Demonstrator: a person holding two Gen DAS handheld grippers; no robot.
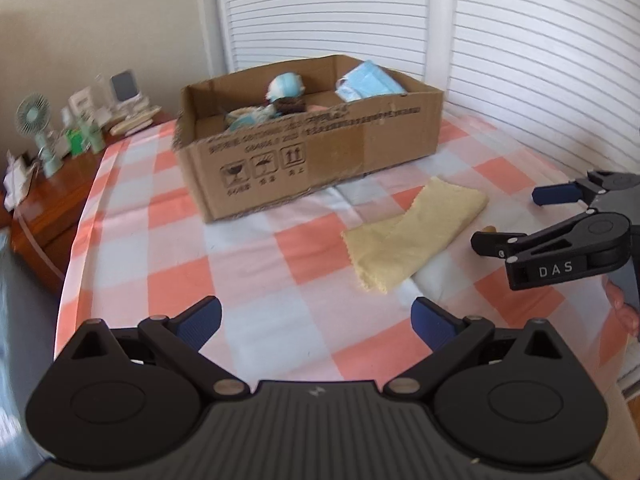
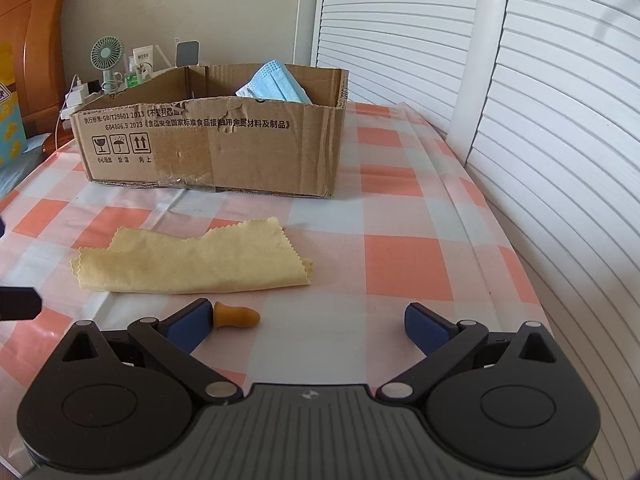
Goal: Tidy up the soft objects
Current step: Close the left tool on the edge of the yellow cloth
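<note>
Ahead, I see the cardboard box [image 2: 212,148] beyond my right gripper [image 2: 316,326], jaws spread and empty. Yellow cloth [image 2: 196,264] lies just ahead-left; the orange earplug [image 2: 238,314] touches its left finger. My left gripper [image 1: 316,320] gapes too.

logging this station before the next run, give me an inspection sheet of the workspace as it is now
Surface: checked orange-and-white cloth, lightly creased.
Job's things: yellow cloth lying folded outside the cardboard box; blue face mask inside it; small orange earplug near the right gripper.
Clutter: green fan and bottles on the side table behind the box.
Grippers: left gripper and right gripper both open, empty.
Cables: white charger cable by the fan.
Surroundings: white louvred doors, wooden headboard.
</note>
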